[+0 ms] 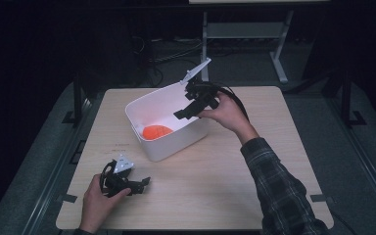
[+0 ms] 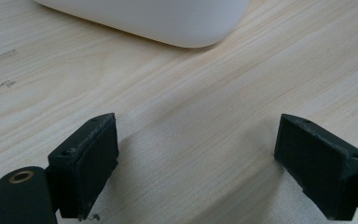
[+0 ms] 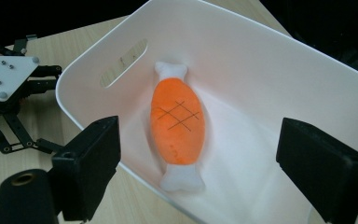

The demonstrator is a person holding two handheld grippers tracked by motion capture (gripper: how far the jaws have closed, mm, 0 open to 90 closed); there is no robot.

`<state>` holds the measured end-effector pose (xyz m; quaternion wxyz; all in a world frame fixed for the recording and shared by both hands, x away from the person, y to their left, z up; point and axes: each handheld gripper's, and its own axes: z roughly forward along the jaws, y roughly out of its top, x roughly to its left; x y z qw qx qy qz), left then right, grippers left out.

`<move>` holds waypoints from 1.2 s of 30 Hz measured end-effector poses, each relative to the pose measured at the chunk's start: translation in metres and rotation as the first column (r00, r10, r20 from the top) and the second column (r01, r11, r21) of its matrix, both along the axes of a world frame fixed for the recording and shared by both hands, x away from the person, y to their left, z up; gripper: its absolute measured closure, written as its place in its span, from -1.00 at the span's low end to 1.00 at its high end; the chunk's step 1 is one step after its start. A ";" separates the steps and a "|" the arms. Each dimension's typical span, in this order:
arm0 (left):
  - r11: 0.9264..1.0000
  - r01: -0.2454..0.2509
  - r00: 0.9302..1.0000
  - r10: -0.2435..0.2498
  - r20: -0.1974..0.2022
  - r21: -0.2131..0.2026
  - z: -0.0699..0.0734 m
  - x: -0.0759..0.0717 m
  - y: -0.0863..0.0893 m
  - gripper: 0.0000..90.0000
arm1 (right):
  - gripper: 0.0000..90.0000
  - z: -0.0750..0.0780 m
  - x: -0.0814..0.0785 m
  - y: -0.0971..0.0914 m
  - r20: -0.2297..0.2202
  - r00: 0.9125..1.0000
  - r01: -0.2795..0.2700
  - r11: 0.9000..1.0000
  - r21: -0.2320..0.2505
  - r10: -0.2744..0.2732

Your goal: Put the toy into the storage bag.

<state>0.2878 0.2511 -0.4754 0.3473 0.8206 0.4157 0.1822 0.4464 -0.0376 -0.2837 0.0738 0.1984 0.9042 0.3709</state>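
From above, a white tub (image 1: pixel 166 125) sits near the middle of the wooden table (image 1: pixel 225 186), and an orange spot at its bottom is the toy (image 1: pixel 156 131), too small here to make out. The right gripper (image 1: pixel 183 113) is held over the tub's far right rim, tipped down into it. The left gripper (image 1: pixel 144 182) rests on the near left part of the table, well apart from the tub, with the left hand (image 1: pixel 97 204) around it.

The left gripper view looks low along the tabletop (image 2: pixel 186 140): its jaws stand spread wide with bare wood between them, and the tub's rounded white corner (image 2: pixel 177 23) lies farther off.

The right gripper view gives the toy (image 3: pixel 177 123) plainly: an orange plush piece of meat on a white bone, stitched with a dark crosshatch, lying flat on the tub floor (image 3: pixel 261 93). The jaws here are spread, holding nothing, above the toy. Beyond the tub's slotted wall the left gripper (image 3: pixel 14 100) shows on the table.
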 end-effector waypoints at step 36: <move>1.000 -0.003 1.000 0.003 0.001 -0.004 0.000 0.000 0.000 -0.72 | -0.96 -0.025 -0.050 -0.085 0.038 0.988 0.144 0.983 0.113 -0.149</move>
